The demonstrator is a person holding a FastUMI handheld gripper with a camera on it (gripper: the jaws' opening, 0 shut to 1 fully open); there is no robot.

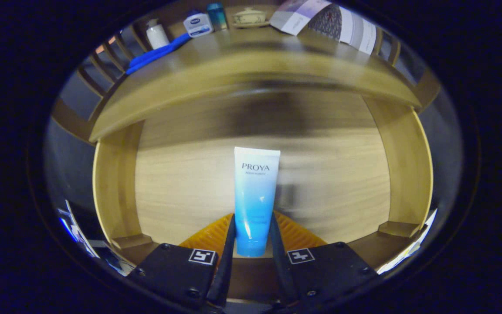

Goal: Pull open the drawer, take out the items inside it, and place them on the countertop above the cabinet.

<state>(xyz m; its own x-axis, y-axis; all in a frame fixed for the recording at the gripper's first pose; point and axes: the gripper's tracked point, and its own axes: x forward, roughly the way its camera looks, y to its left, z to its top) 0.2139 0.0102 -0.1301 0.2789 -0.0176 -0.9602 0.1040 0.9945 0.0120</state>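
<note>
a home-style bathroom or dressing corner, staged in a booth: a wooden cabinet (251, 83) with its drawer (111, 192) pulled open, pale wood grain lining the inside. toiletries stand along the back of the worktop (255, 48): a white pump bottle (157, 35), a white and blue lotion bottle (198, 24), a teal container (217, 15) and a lidded ceramic dish (248, 17). a blue cloth (157, 54) lies beside them, folded printed paper (320, 19) further along. wooden slats (103, 65) rail the cabinet's side.
</note>
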